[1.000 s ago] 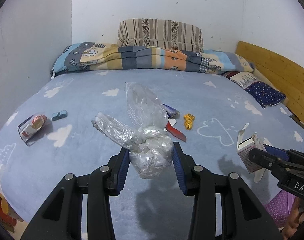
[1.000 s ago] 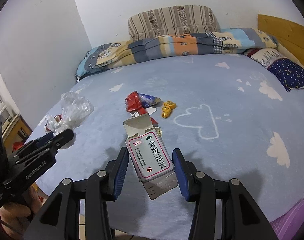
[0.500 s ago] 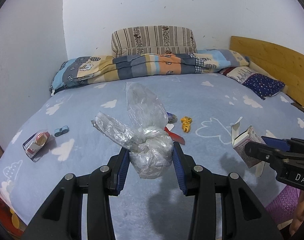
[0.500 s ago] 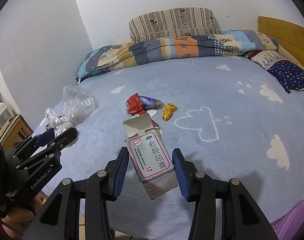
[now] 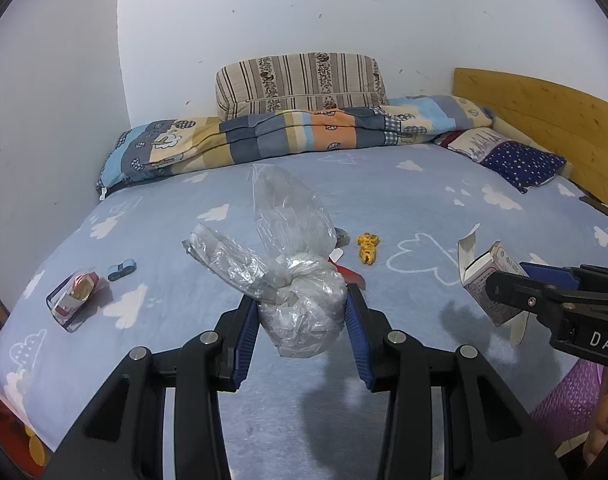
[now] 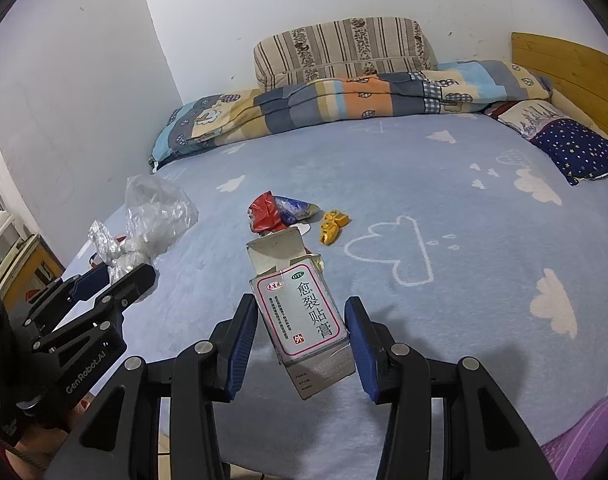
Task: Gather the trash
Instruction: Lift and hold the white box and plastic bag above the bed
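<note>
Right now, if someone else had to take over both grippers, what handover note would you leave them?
Left gripper: shut on the clear plastic bag, held above the bed.
Right gripper: shut on the opened medicine box, also lifted.
Done: those two pieces picked up.
Left: the red and blue wrapper mid-bed, and the red and white packet near the bed's left edge, look like trash. The yellow toy and small blue toy probably stay.
No bin is in view; find one, drop both, return.
</note>
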A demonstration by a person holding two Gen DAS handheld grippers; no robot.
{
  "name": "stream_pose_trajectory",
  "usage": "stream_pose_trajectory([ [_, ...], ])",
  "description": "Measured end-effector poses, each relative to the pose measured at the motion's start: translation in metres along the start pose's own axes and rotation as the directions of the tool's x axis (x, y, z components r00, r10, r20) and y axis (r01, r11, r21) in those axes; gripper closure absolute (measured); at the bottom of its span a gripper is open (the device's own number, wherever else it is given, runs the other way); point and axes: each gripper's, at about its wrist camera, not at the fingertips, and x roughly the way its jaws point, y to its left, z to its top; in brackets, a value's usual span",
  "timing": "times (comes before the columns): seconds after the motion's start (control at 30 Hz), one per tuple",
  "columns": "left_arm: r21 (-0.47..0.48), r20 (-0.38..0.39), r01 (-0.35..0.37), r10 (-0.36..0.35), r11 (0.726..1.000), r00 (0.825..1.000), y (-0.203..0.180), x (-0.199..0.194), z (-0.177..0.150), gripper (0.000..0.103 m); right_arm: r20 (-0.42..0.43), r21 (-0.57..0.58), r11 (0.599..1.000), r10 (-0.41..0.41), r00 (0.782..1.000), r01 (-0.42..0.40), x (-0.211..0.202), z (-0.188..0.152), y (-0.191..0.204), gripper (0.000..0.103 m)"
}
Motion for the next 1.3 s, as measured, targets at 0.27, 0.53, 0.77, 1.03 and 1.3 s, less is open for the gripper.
stream_pose_trajectory([
  [0.27, 0.013, 0.002, 0.006, -0.006, 1.0, 1.0, -0.002, 0.0, 0.0, 0.063, 0.003, 0.007, 1.0, 0.0, 1.0, 0.0, -0.001, 0.001, -0.001, 0.055],
  [0.53, 0.021, 0.001, 0.016, -0.016, 1.0, 1.0, -0.006, 0.0, 0.0, 0.063, 0.003, 0.015, 1.0, -0.004, 1.0, 0.004, -0.002, 0.002, -0.001, 0.055],
  [0.77, 0.028, 0.0, 0.027, -0.027, 0.999, 1.0, -0.008, 0.0, -0.001, 0.063, 0.009, 0.027, 1.0, -0.008, 1.0, 0.008, -0.003, 0.004, -0.002, 0.055],
  [1.03, 0.029, -0.001, 0.031, -0.031, 0.999, 1.0, -0.01, 0.0, -0.001, 0.063, 0.015, 0.048, 0.999, -0.014, 1.0, 0.013, -0.005, 0.005, -0.007, 0.055],
  [1.3, 0.029, -0.001, 0.032, -0.032, 0.999, 0.999, -0.012, 0.001, -0.001, 0.063, 0.016, 0.056, 0.998, -0.016, 1.0, 0.015, -0.006, 0.006, -0.01, 0.055],
])
